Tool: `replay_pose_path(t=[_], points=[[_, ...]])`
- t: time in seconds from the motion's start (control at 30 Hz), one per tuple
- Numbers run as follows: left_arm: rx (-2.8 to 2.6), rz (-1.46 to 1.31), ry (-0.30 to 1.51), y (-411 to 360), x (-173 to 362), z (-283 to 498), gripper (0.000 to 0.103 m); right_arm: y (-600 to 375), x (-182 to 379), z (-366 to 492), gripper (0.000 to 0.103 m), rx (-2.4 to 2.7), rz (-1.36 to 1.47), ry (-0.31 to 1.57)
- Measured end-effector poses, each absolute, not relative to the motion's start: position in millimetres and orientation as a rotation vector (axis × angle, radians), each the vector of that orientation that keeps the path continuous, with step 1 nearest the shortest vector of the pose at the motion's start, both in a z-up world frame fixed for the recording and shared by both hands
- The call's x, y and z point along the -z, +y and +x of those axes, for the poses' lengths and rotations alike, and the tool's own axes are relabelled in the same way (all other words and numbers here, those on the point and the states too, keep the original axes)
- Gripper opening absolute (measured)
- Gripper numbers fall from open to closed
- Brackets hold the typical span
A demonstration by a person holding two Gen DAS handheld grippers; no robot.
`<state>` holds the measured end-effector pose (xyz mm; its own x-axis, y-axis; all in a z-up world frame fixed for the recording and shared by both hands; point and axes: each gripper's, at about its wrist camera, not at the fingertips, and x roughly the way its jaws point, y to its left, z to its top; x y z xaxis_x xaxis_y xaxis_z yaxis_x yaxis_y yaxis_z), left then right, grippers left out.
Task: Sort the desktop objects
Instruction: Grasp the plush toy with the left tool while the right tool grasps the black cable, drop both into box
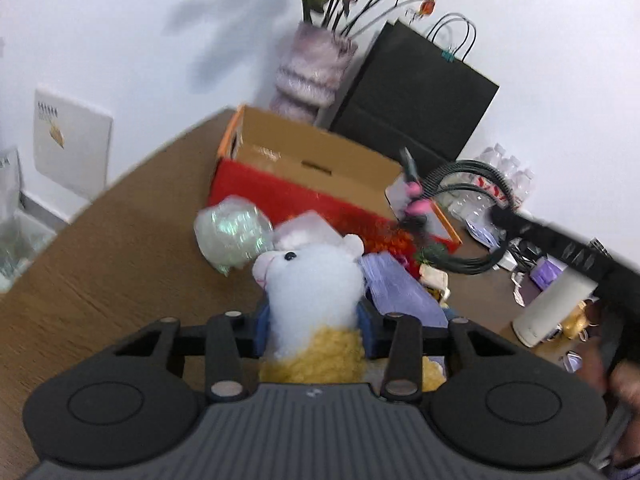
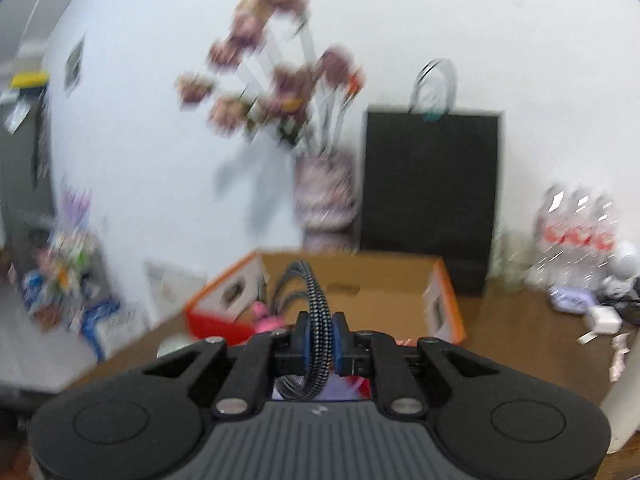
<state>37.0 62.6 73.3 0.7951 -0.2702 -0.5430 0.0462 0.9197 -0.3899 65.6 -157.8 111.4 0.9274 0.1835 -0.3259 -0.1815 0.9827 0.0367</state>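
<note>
Plush toy upright, head away, left fingers clamped on it, right fingers pinching coiled cable

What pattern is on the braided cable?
Black-and-white woven check on the braided cable, clearest in the right wrist view.

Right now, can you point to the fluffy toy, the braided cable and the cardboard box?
plush toy (image 1: 312,280), left wrist view, on its white furry head.
braided cable (image 2: 319,320), right wrist view, on the loop pinched between the pads.
cardboard box (image 2: 384,280), right wrist view, on its brown inner back wall.
</note>
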Motion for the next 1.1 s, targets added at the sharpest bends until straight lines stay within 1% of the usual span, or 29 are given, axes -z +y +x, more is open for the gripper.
replay_pose_path(t=[0.07, 0.2, 0.3, 0.4, 0.47, 0.53, 0.7, 0.77, 0.83, 0.93, 1.0, 1.03, 1.07, 1.1], points=[[0.185, -0.373, 0.606, 64.2, -84.8, 34.9, 0.043, -165.0, -123.6, 65.4, 0.009, -0.159, 0.014, 0.298], [0.212, -0.378, 0.495, 73.8, -129.0, 52.4, 0.043, -168.7, -140.9, 80.9, 0.009, -0.147, -0.066, 0.274], [0.180, -0.332, 0.518, 72.7, -155.6, 108.0, 0.043, -163.8, -152.6, 116.3, 0.009, -0.123, -0.150, 0.261], [0.128, -0.238, 0.540, 63.5, -166.0, 170.7, 0.043, -164.3, -159.0, 157.7, 0.009, -0.111, -0.170, 0.301], [0.134, -0.179, 0.618, 55.9, -159.1, 221.0, 0.044, -171.1, -157.9, 192.0, 0.009, -0.131, -0.117, 0.360], [0.115, -0.188, 0.704, 54.6, -146.0, 262.1, 0.044, -174.8, -150.8, 225.0, 0.009, -0.155, -0.088, 0.419], [0.055, -0.044, 0.867, 42.1, -102.1, 338.0, 0.044, -177.8, -110.8, 311.8, 0.009, -0.212, -0.046, 0.611], [0.043, 0.007, 0.922, 41.3, -80.9, 350.2, 0.044, -179.9, -91.7, 342.8, 0.009, -0.206, -0.050, 0.677], [0.044, 0.060, 0.947, 41.3, -64.7, 344.0, 0.044, -180.3, -75.4, 365.7, 0.009, -0.171, -0.079, 0.705], [0.055, 0.154, 0.932, 37.1, -54.2, 336.1, 0.049, -178.7, -56.3, 394.3, 0.010, -0.103, -0.143, 0.770], [0.043, 0.219, 0.936, 31.2, -51.4, 333.1, 0.050, -174.8, -43.8, 406.3, 0.012, -0.084, -0.205, 0.813], [0.047, 0.226, 0.938, 29.3, -51.4, 333.6, 0.051, -172.1, -39.1, 410.7, 0.014, -0.068, -0.231, 0.817], [0.054, 0.225, 0.946, 28.9, -51.4, 332.0, 0.056, -168.2, -32.9, 413.6, 0.015, -0.043, -0.263, 0.818], [0.061, 0.210, 0.952, 29.7, -52.4, 331.1, 0.061, -164.6, -30.0, 416.1, 0.020, -0.033, -0.290, 0.822]])
